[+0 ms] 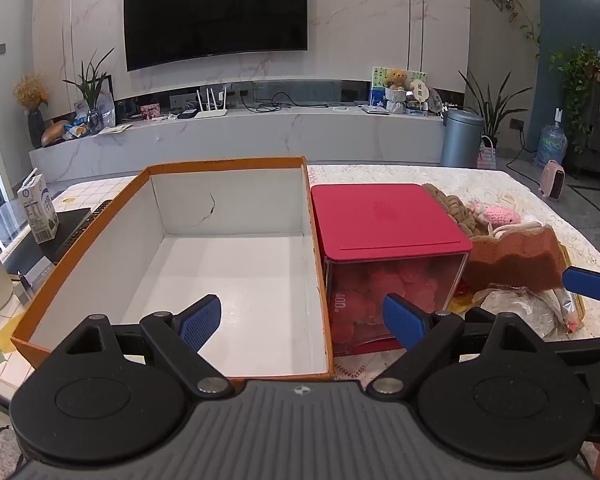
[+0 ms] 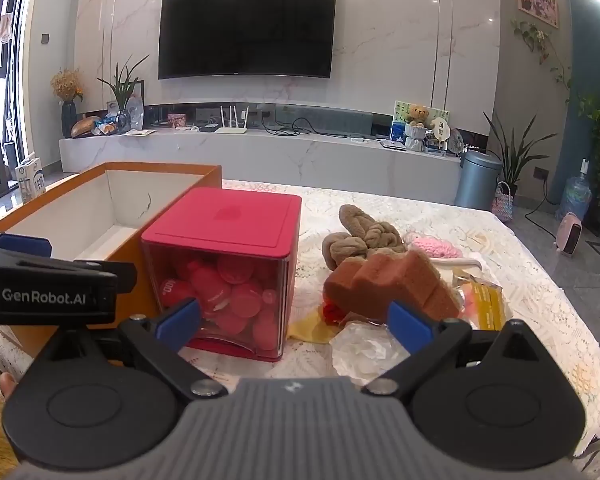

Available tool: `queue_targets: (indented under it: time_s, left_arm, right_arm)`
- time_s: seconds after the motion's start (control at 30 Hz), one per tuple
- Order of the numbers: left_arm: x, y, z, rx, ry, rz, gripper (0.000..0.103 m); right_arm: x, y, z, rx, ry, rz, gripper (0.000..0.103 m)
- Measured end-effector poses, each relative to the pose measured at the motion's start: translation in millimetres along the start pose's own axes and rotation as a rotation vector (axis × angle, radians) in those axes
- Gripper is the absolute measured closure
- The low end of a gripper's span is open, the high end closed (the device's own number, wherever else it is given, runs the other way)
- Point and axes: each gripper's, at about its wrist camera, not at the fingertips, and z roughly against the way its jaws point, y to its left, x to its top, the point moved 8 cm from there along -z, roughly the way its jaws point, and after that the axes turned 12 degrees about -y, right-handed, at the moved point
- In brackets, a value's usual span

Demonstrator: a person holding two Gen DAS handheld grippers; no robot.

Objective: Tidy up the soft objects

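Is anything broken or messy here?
Yes. The orange box has a thin dark crack on its white back wall. It looks torn or split. To the right of the red-lidded container, the soft things lie in a jumbled pile with crumpled clear plastic wrap instead of being put away.

A brown sponge (image 2: 396,284) lies beside tan knitted yarn (image 2: 360,236) and a pink crocheted piece (image 2: 436,248). The orange box (image 1: 100,224) stands open.
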Motion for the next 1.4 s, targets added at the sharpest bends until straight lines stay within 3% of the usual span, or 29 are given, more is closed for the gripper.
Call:
queue_targets:
  time_s: [1.4]
  left_arm:
    - [-6.6,2.3,-0.2,0.019,0.024,-0.020,0.000]
  right_arm:
    - [-2.4,3.0,-1.4,-0.013,0.015,0.042,0.005]
